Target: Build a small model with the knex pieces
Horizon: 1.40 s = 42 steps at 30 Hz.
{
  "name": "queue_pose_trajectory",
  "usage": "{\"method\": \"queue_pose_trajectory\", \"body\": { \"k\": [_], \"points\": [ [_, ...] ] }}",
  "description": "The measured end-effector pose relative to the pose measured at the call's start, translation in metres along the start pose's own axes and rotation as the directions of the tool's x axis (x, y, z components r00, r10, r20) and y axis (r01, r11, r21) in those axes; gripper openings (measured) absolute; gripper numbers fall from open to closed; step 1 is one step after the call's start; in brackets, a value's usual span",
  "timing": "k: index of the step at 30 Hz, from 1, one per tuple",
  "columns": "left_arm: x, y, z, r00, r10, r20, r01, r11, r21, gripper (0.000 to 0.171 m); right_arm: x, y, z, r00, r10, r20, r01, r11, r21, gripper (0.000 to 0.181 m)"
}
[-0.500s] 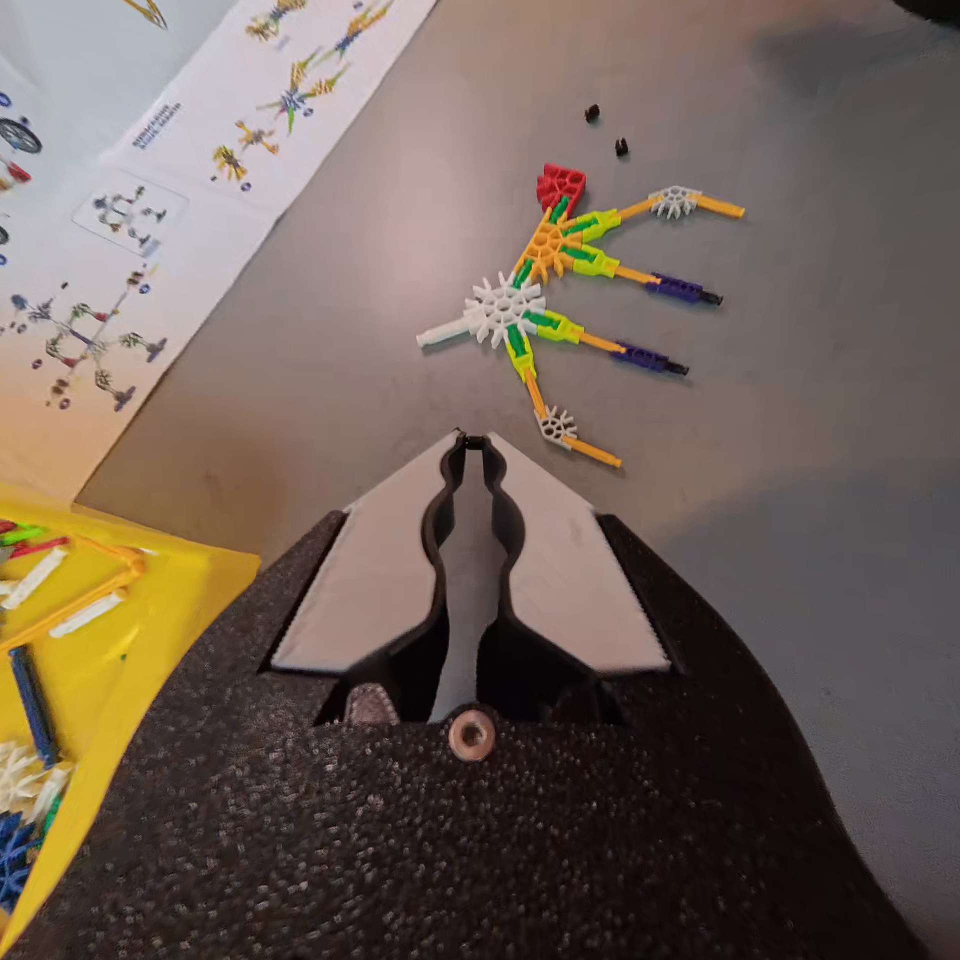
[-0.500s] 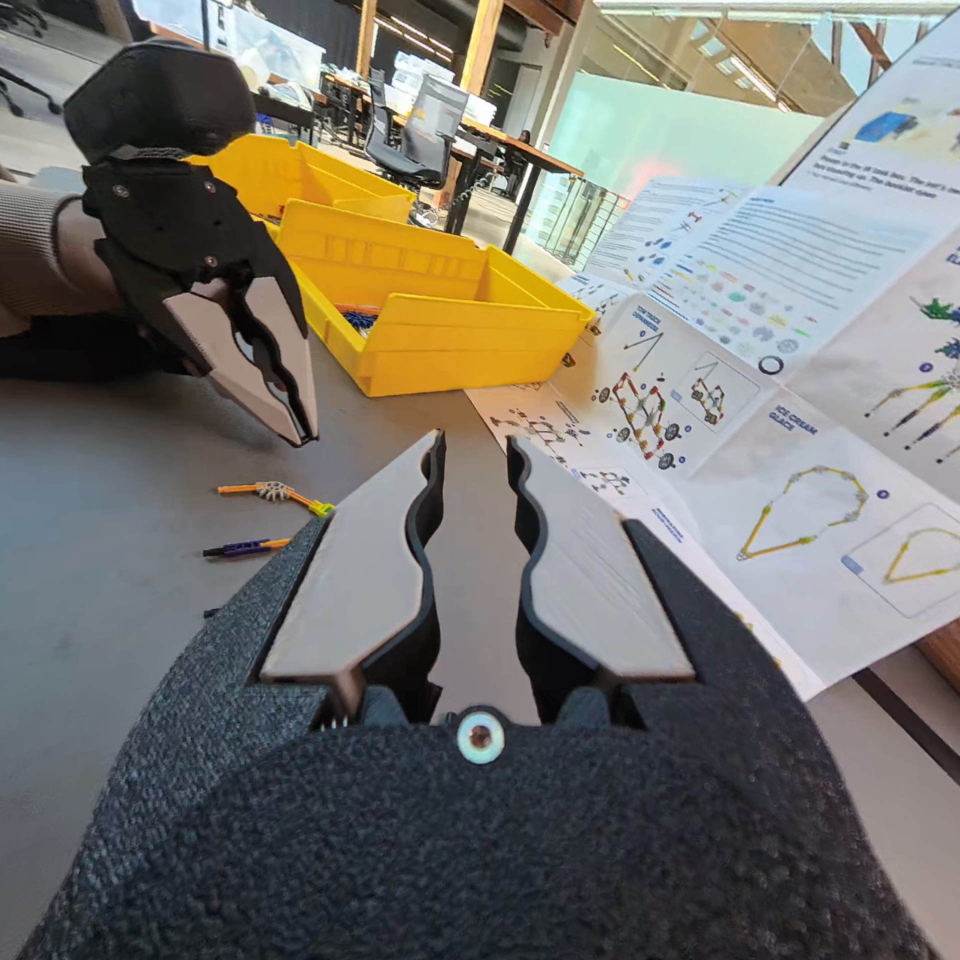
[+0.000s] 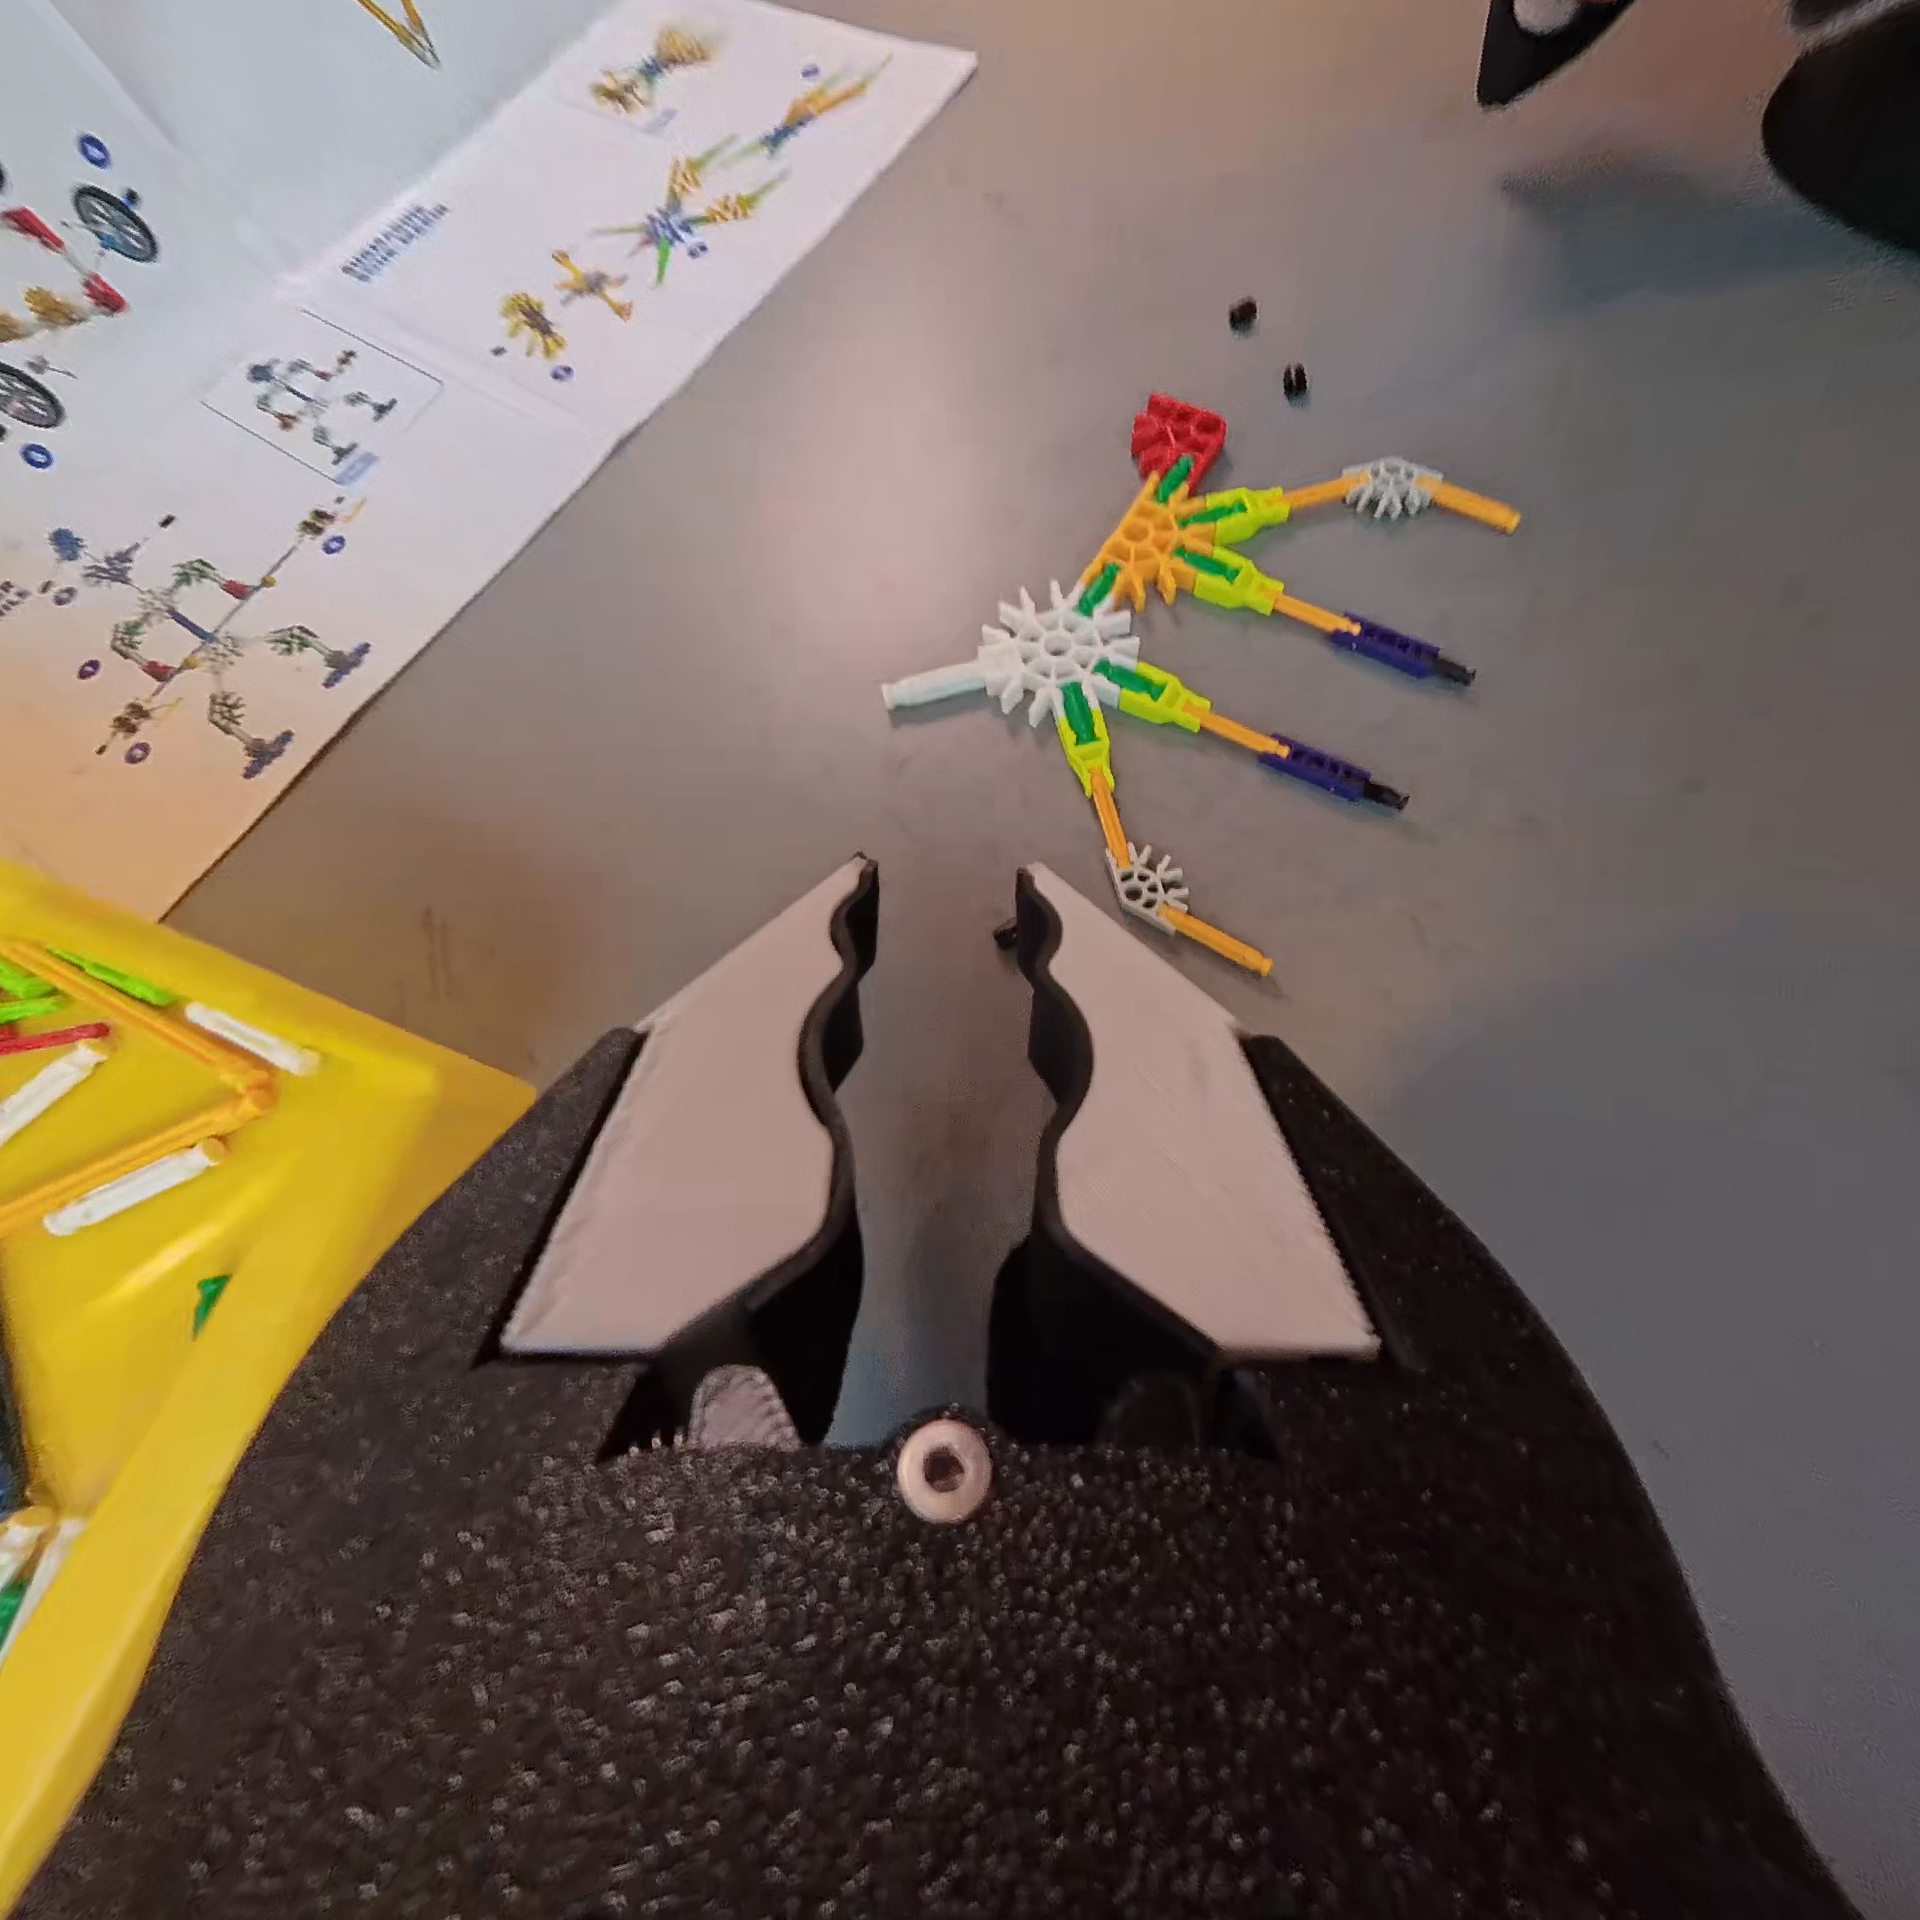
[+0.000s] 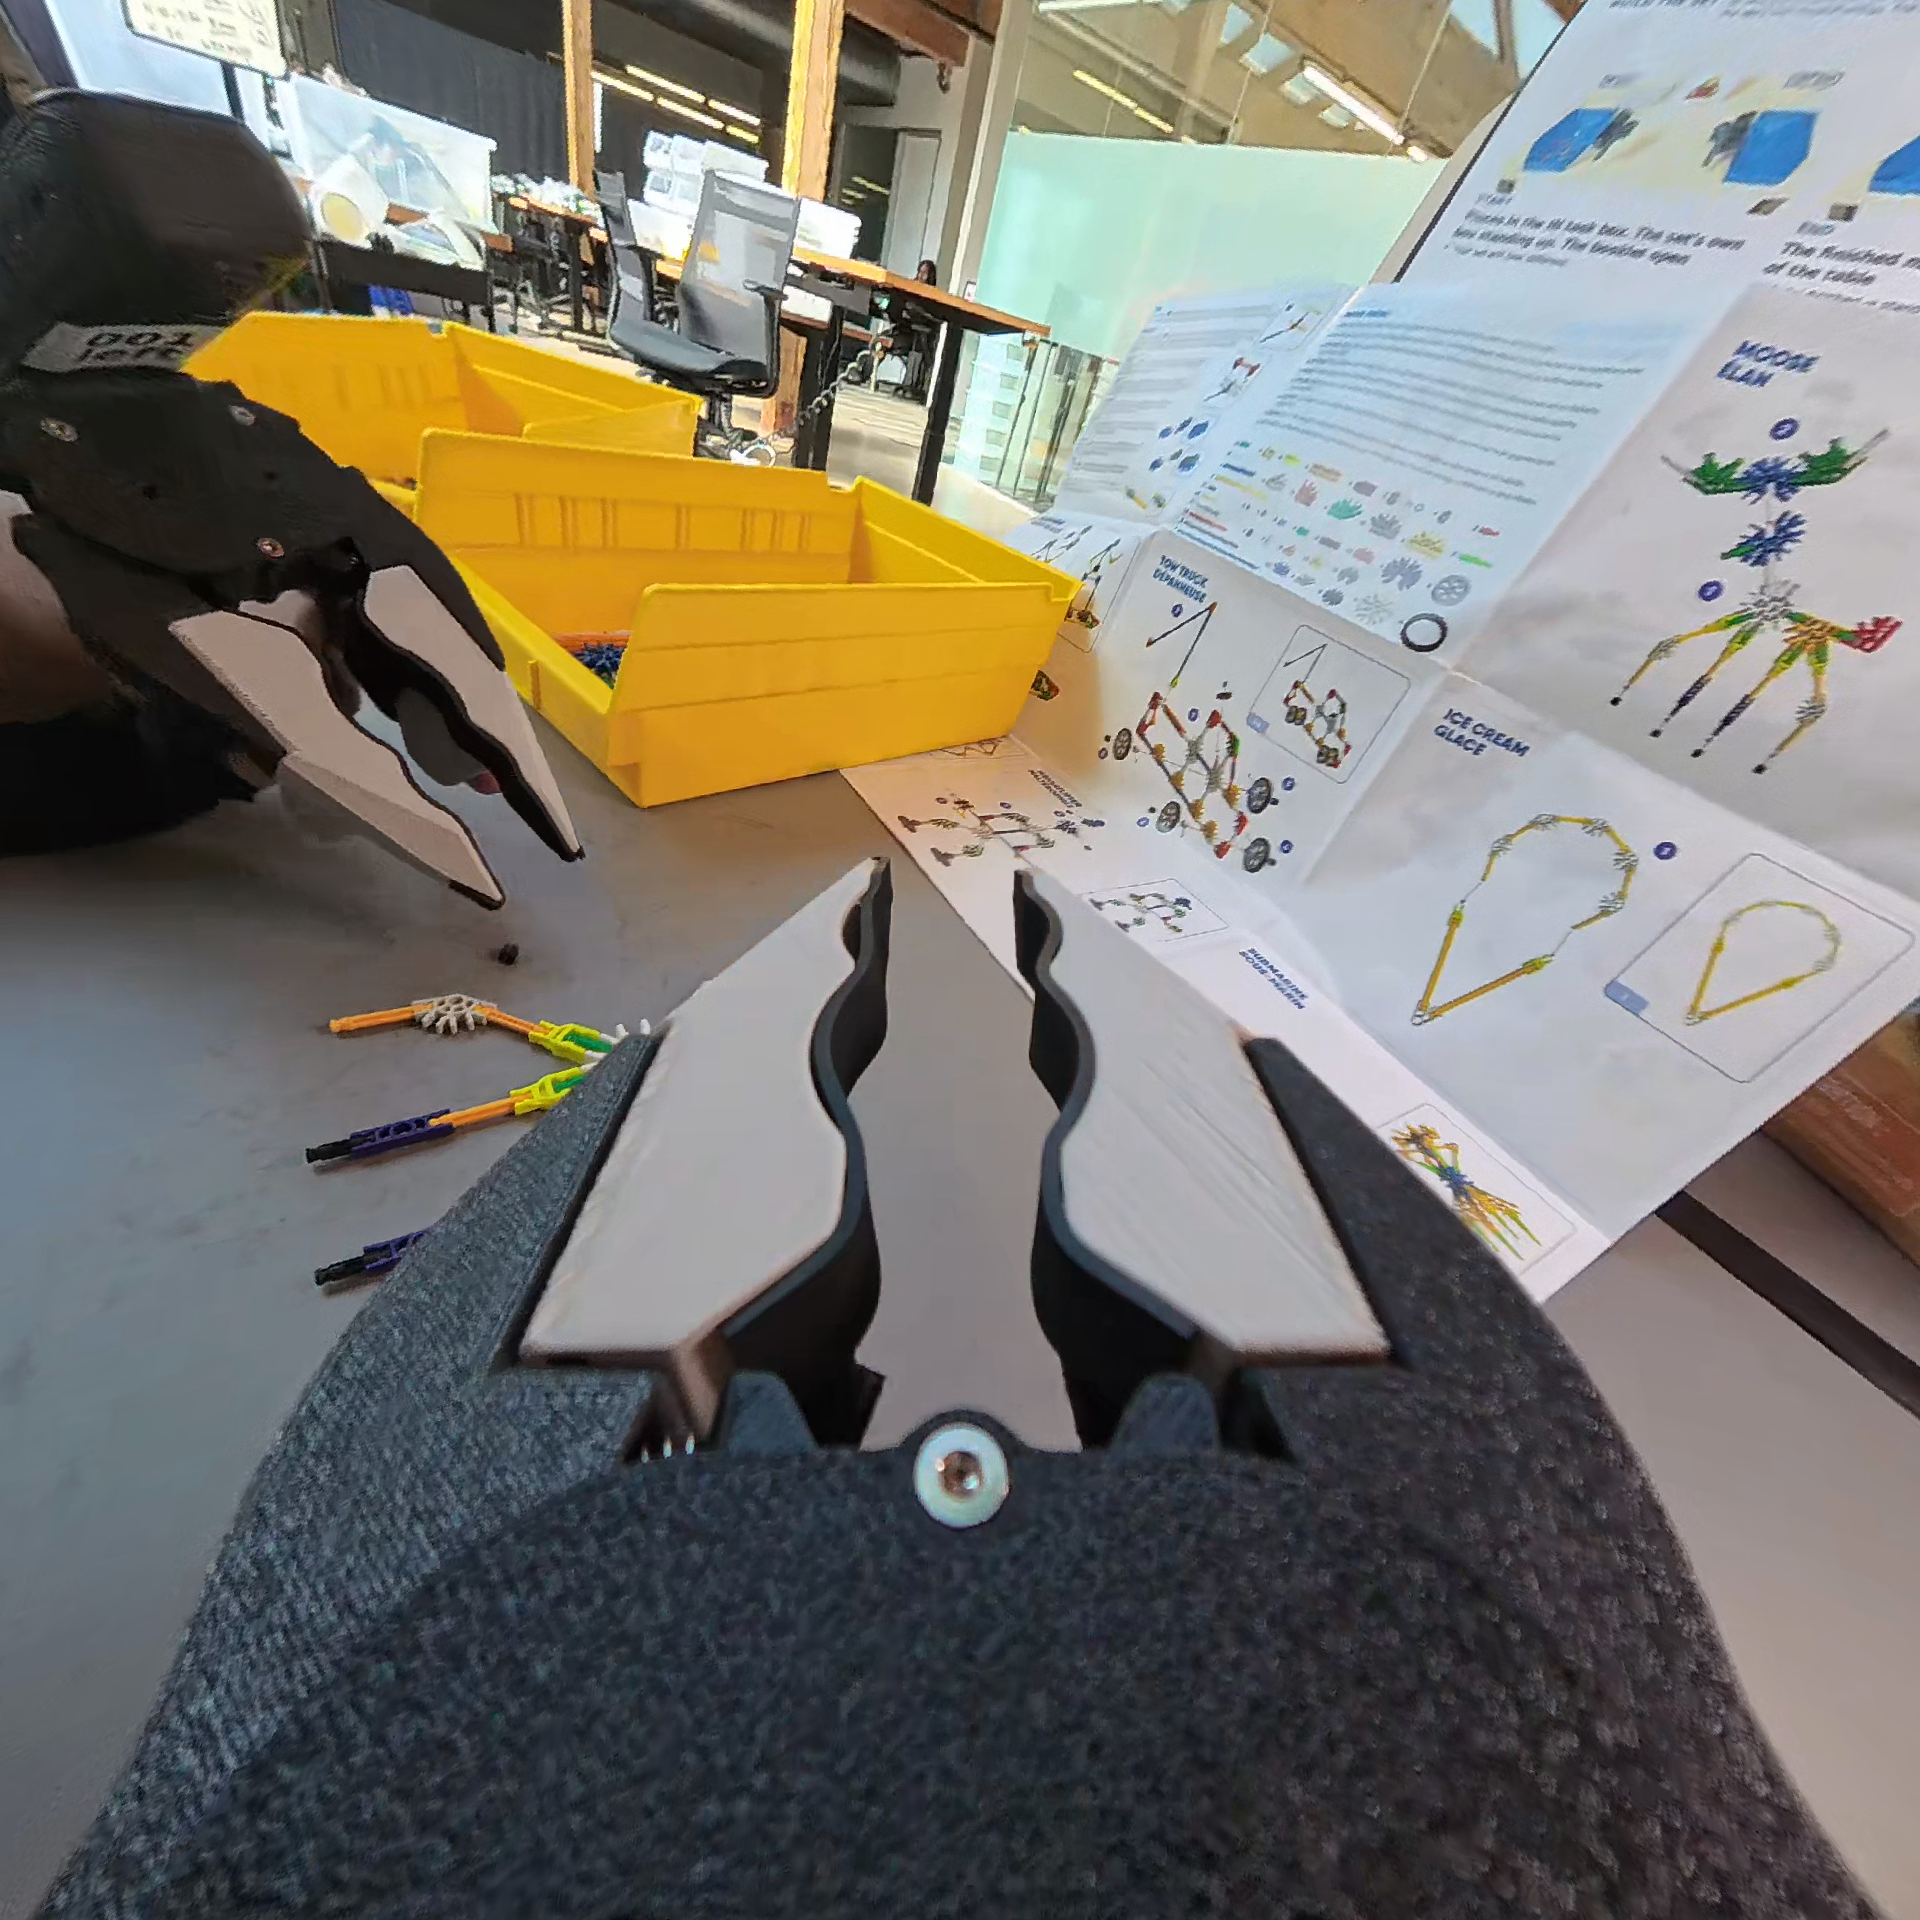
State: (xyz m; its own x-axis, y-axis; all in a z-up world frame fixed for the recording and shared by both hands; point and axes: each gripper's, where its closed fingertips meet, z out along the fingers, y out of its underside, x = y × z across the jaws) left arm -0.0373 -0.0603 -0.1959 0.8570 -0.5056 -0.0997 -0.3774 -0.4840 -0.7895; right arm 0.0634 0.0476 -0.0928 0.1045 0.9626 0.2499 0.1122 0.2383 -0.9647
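A flat model of coloured rods and connectors (image 3: 1143,623) lies on the grey table (image 3: 727,520), with a white snowflake hub, an orange fan piece and a red piece. My left gripper (image 3: 945,881) is open and empty, just short of the model's near leg. A tiny black piece (image 3: 1005,935) lies on the table by its right fingertip. In the right wrist view the left gripper (image 4: 530,873) hovers over that black piece (image 4: 506,953). My right gripper (image 4: 951,881) is open and empty above the table, beside the model's legs (image 4: 457,1013).
Two more tiny black pieces (image 3: 1242,312) lie beyond the model. A yellow bin of loose parts (image 3: 156,1143) sits at my left; two yellow bins (image 4: 831,644) show in the right view. A large folded instruction sheet (image 4: 1403,831) covers the far side (image 3: 364,364). About 20 cm separates my left fingertips from my right.
My left gripper was shut at its tips and has opened; the tiny black piece now lies on the table by its right fingertip. The right gripper has shifted its view and stays open.
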Motion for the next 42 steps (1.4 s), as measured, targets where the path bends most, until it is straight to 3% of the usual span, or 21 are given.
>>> {"method": "queue_pose_trajectory", "body": {
  "k": [4,6,9,12,15,19,23,30,42],
  "points": [
    [-0.016,-0.036,-0.024,0.992,-0.128,0.018,0.12,0.96,0.254,0.04,0.057,-0.022,-0.025,0.967,-0.061,-0.247,0.07,0.997,0.028,0.022],
    [-0.024,-0.051,-0.037,0.984,-0.176,0.019,0.157,0.92,0.36,0.048,0.115,-0.037,-0.057,0.903,-0.043,-0.427,0.058,0.998,0.022,0.022],
    [-0.03,-0.059,-0.046,0.975,-0.223,0.012,0.197,0.882,0.429,0.055,0.203,-0.039,-0.111,0.804,0.03,-0.593,-0.056,0.998,-0.025,0.021],
    [-0.032,-0.059,-0.046,0.975,-0.219,0.046,0.178,0.884,0.432,0.055,0.285,-0.005,-0.148,0.731,0.0,-0.682,-0.148,0.976,-0.159,0.015],
    [-0.032,-0.056,-0.042,0.973,-0.221,0.059,0.176,0.89,0.421,0.055,0.33,0.072,-0.155,0.766,0.059,-0.641,-0.365,0.86,-0.356,0.015],
    [-0.035,-0.048,-0.035,0.967,-0.244,0.07,0.197,0.897,0.395,0.054,0.347,0.151,-0.155,0.81,0.097,-0.579,-0.469,0.699,-0.54,0.015],
    [-0.043,-0.044,-0.032,0.957,-0.278,0.088,0.224,0.895,0.386,0.053,0.354,0.185,-0.154,0.815,0.129,-0.565,-0.509,0.625,-0.592,0.011],
    [-0.049,-0.038,-0.019,0.951,-0.289,0.109,0.235,0.907,0.349,0.052,0.344,0.204,-0.146,0.833,0.24,-0.498,-0.535,0.579,-0.615,0.003],
    [-0.054,-0.034,-0.012,0.944,-0.308,0.116,0.256,0.908,0.33,0.051,0.332,0.211,-0.141,0.861,0.284,-0.422,-0.504,0.582,-0.637,0.0]
  ]
}}
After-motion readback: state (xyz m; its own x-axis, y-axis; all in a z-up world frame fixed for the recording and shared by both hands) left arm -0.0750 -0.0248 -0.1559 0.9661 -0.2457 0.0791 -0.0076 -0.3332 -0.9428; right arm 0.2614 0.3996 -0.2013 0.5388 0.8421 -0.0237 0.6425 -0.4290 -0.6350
